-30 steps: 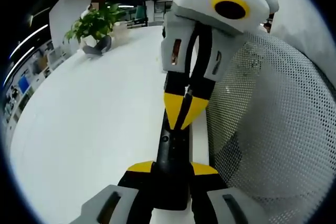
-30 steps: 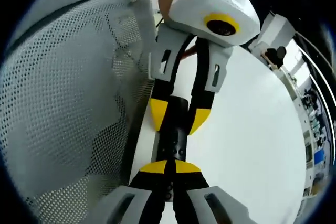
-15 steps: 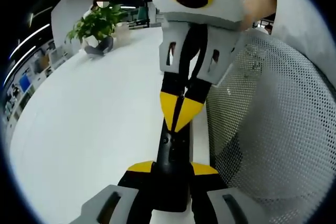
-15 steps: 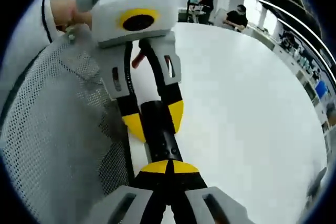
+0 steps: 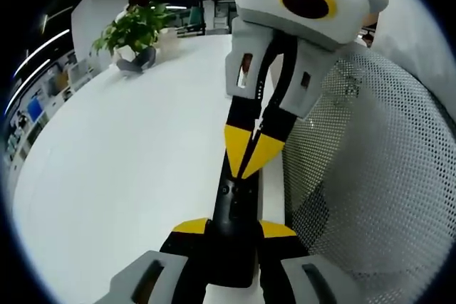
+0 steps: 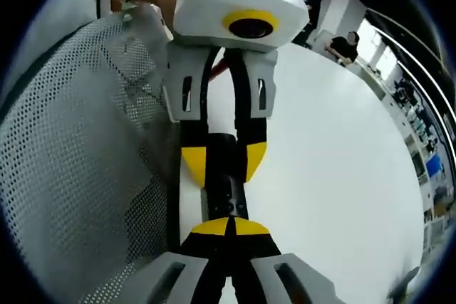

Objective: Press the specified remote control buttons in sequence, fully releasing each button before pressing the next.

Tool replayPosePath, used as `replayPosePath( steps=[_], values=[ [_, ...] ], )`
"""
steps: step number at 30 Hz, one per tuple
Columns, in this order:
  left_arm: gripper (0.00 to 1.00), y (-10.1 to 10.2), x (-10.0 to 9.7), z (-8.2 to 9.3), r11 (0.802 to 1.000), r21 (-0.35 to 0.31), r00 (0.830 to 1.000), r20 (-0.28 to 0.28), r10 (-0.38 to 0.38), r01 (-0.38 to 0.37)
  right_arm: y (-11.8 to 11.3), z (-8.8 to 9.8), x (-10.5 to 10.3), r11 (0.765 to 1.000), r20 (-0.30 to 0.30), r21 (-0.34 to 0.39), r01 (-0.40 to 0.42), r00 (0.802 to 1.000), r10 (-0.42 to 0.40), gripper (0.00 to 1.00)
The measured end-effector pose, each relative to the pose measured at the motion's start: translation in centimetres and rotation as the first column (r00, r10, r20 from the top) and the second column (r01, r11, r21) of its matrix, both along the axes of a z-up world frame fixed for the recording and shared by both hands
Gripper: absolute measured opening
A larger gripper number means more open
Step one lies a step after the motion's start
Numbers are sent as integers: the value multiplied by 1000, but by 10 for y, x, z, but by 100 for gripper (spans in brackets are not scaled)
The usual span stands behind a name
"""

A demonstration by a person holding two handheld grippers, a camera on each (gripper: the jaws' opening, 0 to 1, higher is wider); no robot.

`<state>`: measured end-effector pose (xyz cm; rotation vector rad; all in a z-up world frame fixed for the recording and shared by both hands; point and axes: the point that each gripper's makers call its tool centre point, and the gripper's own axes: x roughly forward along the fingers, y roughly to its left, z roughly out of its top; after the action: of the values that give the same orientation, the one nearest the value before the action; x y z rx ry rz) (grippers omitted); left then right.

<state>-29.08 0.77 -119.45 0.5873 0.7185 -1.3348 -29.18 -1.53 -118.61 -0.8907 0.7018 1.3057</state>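
The left gripper [image 5: 234,229] has its yellow-tipped fingers [image 5: 191,227] clamped on the near end of the black remote control [image 5: 234,208], one to each side of the body, so the button face stays up and open to the other tool. The right gripper [image 5: 251,167] comes in from the far end with its fingers together in a single yellow point, and that point rests on or just above the remote's face, a little beyond the left fingers; whether a button is actually pushed down I cannot tell. In the right gripper view the same pairing reads the other way: the right gripper [image 6: 229,227] with tips closed over the remote control [image 6: 224,197], and the left gripper [image 6: 223,163] gripping it from beyond. Holding the remote between the two keeps it steady above the white bench [image 5: 128,154], so a press should not shove it away. A grey mesh chair back [image 5: 370,176] stands close beside the fingers.
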Motion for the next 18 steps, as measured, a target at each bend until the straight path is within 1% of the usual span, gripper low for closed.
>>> replayPosePath(
  steps=[2, 4, 5, 7, 8, 9, 10, 12, 13, 15, 18],
  values=[
    [25, 0, 0, 0, 1000, 0, 1000, 0, 0, 0, 0, -1, 1, 1000, -10, -10, -1, 1000, 1, 0],
    [25, 0, 0, 0, 1000, 2, 1000, 2, -4, 4, 1, -1, 2, 1000, -38, -28, -2, 999, 1, 0],
    [25, 0, 0, 0, 1000, 2, 1000, 4, -7, 7, 2, -2, 2, 999, -42, -38, 5, 999, -7, 0],
    [25, 0, 0, 0, 1000, 3, 1000, 3, -12, 12, 1, -3, 1, 998, -27, -58, -16, 1000, 14, 0],
    [25, 0, 0, 0, 1000, 3, 1000, 2, -15, 15, 1, -3, 1, 998, -29, -56, -12, 1000, 11, 0],
    [25, 0, 0, 0, 1000, 4, 1000, 0, -17, 17, 0, -2, 2, 999, -47, -40, 14, 999, -16, 0],
    [25, 0, 0, -1, 1000, 6, 1000, 0, -20, 20, 1, -2, 2, 998, -80, -17, 58, 995, -59, 0],
    [24, 0, 0, -1, 1000, 12, 1000, 0, -22, 22, 0, -1, 3, 997, -115, 18, 80, 990, -78, 0],
    [24, 0, 0, -1, 1000, 12, 1000, 0, -21, 21, 0, -1, 3, 996, -128, 26, 88, 988, -84, 0],
    [24, 0, 0, -1, 1000, 10, 1000, -1, -20, 20, -2, 0, 4, 997, -138, 37, 71, 988, -65, 0],
    [24, 0, 0, -1, 1000, 9, 1000, -3, -12, 12, -3, 2, 3, 995, -174, 42, 93, 981, -84, 0]
  ],
)
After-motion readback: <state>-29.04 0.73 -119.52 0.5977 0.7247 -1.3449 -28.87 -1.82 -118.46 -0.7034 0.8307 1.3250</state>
